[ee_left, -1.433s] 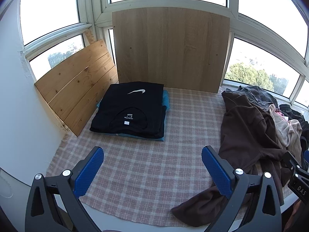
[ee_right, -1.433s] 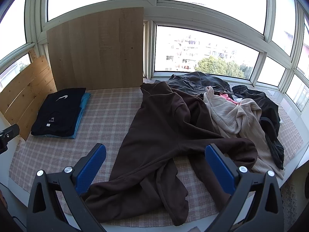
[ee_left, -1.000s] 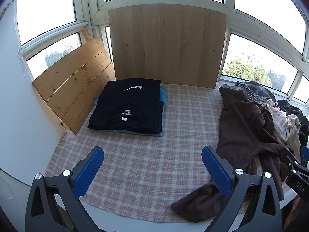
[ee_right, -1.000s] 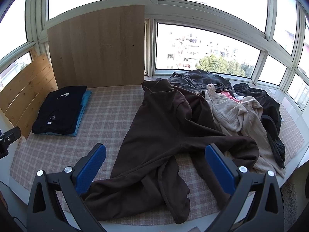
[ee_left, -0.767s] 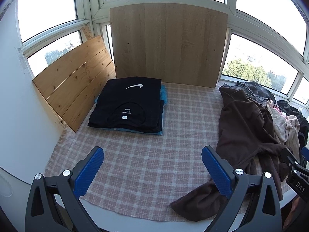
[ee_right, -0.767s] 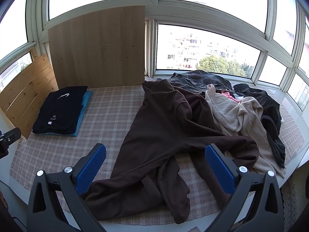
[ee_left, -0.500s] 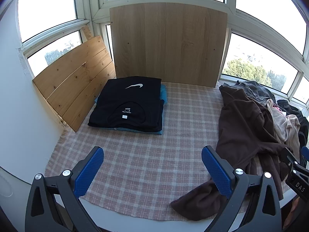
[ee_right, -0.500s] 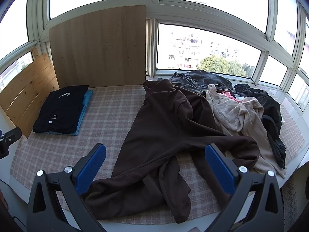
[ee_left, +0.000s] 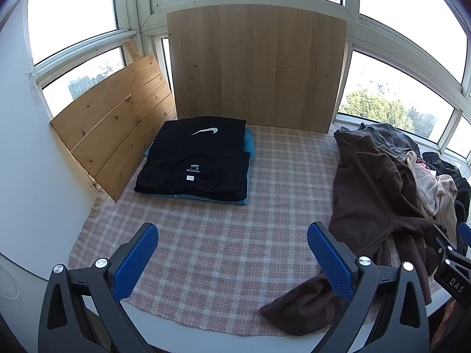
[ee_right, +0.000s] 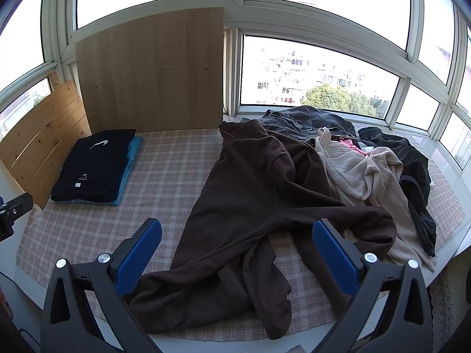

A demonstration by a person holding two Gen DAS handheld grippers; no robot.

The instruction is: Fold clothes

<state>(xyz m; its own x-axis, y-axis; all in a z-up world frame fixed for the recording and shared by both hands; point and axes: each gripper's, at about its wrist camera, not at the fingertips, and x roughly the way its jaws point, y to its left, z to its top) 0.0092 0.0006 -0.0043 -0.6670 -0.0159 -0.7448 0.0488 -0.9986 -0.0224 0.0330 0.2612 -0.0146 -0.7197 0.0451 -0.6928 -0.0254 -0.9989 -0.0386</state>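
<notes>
Clothes (ee_right: 338, 164) lie heaped at right on a checked cloth (ee_left: 229, 235) under bay windows (ee_right: 312, 73); both grippers (ee_left: 232, 260) (ee_right: 235, 253) hang open, empty.

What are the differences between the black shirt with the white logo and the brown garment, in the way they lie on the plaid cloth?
The black shirt is folded into a neat rectangle; the brown garment lies unfolded and rumpled, its parts sprawling. The black shirt rests on top of a blue folded item beside the wooden boards; the brown garment partly overlaps the pile of loose clothes. The brown garment also covers much more area. Both are dark and lie on the plaid cloth.
</notes>
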